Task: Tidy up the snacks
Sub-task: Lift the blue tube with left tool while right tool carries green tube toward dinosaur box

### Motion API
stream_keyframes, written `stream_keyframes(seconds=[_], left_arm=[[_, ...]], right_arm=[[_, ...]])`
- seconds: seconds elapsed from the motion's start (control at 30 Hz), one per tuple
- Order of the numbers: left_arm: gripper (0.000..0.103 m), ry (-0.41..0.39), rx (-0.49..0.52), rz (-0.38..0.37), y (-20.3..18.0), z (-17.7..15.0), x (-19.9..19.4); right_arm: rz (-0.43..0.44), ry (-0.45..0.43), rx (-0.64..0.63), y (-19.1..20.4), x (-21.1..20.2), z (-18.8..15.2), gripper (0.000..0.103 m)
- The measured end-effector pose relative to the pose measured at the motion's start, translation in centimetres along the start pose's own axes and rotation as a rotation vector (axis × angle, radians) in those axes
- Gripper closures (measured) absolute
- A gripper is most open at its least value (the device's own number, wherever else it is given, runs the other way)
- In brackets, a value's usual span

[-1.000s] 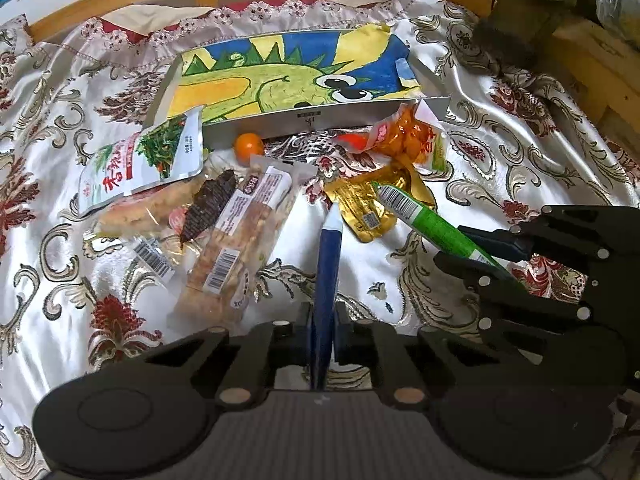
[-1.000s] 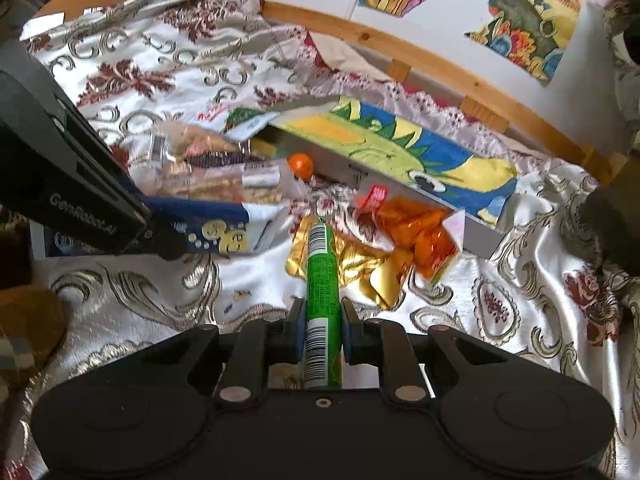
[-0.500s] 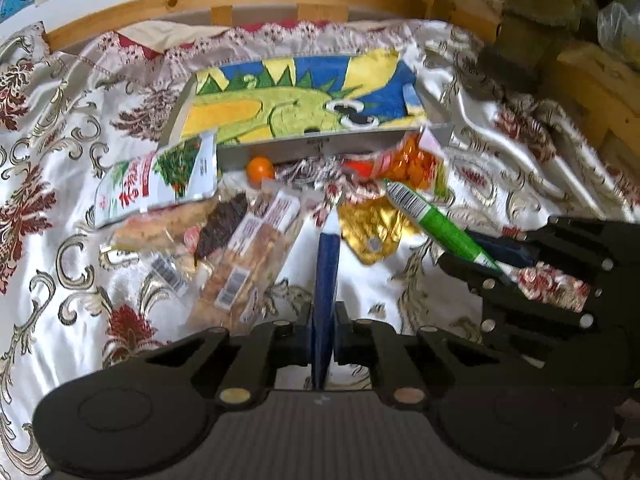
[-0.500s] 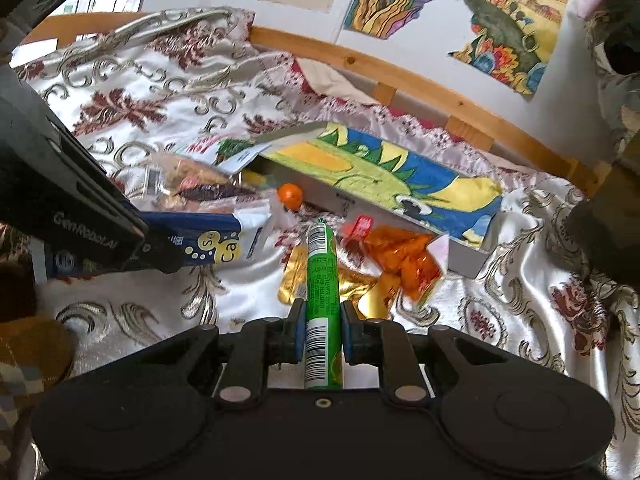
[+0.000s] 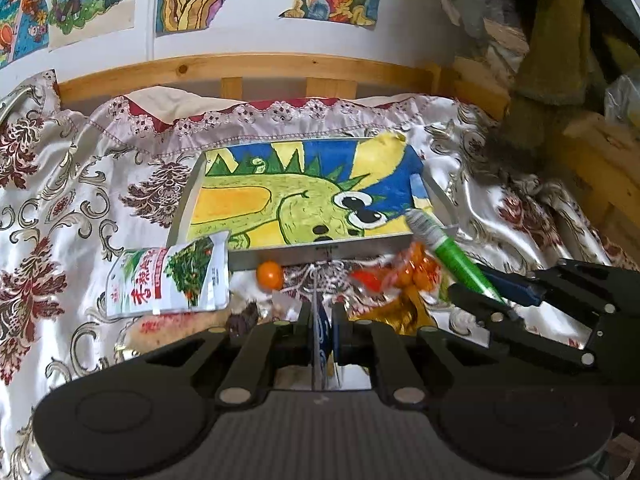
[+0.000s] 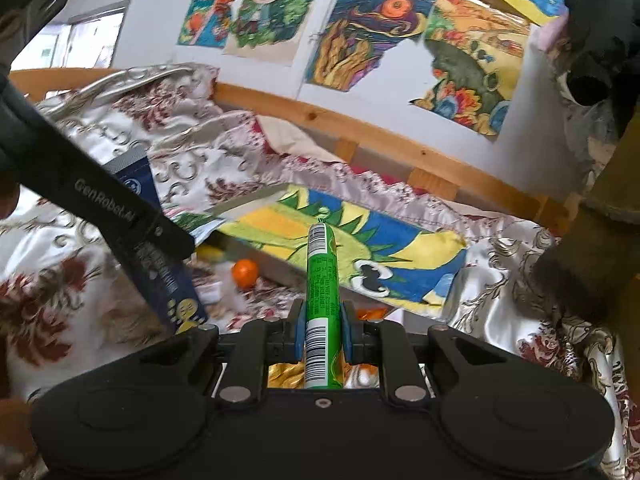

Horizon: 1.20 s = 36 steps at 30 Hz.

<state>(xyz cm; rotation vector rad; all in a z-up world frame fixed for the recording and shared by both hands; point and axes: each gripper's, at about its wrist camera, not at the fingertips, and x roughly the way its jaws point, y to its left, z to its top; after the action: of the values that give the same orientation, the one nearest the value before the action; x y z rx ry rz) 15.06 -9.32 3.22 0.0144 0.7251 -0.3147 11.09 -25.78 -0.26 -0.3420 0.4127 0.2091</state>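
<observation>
My left gripper (image 5: 323,330) is shut on a flat dark blue snack packet (image 5: 322,332), seen edge-on; the packet also shows in the right wrist view (image 6: 160,256). My right gripper (image 6: 322,330) is shut on a green tube-shaped snack (image 6: 322,280), which points up toward the shallow box (image 6: 360,256) lined with a dinosaur drawing. In the left wrist view the green tube (image 5: 448,248) hangs over the box's (image 5: 304,200) right front corner. Both grippers are held above the bedspread.
On the patterned bedspread (image 5: 80,208) before the box lie a white-green pouch (image 5: 172,276), a small orange (image 5: 270,275), an orange snack bag (image 5: 404,276), a gold packet (image 5: 396,316) and other wrapped snacks. A wooden bed rail (image 5: 256,72) runs behind.
Both grippers have risen and moved forward toward the box, each still holding its snack. The green tube now reaches over the box's right front corner.
</observation>
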Motion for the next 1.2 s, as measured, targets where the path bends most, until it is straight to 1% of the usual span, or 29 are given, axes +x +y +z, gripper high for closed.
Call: stream_keyframes(seconds=[0.2, 0.37, 0.57, 0.73, 0.93, 1.2], left_arm=[[0.095, -0.046, -0.04, -0.01, 1.2, 1.4, 1.2], [0.095, -0.072, -0.051, 0.004, 2.0, 2.7, 2.3], [0.095, -0.076, -0.077, -0.006, 2.8, 3.8, 4.1], [0.095, -0.099, -0.095, -0.022, 3.4, 4.2, 4.3], [0.095, -0.13, -0.122, -0.029, 4.2, 5.2, 4.5], [0.096, -0.164, -0.133, -0.045, 4.8, 8.0, 5.7]], right_arm=[[-0.025, -0.024, 0.014, -1.5, 1.4, 0.7, 0.085], [-0.033, -0.037, 0.029, -2.2, 3.1, 1.3, 0.085], [-0.034, -0.025, 0.059, -2.8, 5.3, 1.5, 0.085], [-0.034, -0.026, 0.07, -3.1, 5.7, 1.6, 0.085], [-0.038, -0.047, 0.068, -3.3, 6.1, 2.3, 0.085], [-0.042, -0.058, 0.088, -4.4, 7.9, 3.1, 0.085]])
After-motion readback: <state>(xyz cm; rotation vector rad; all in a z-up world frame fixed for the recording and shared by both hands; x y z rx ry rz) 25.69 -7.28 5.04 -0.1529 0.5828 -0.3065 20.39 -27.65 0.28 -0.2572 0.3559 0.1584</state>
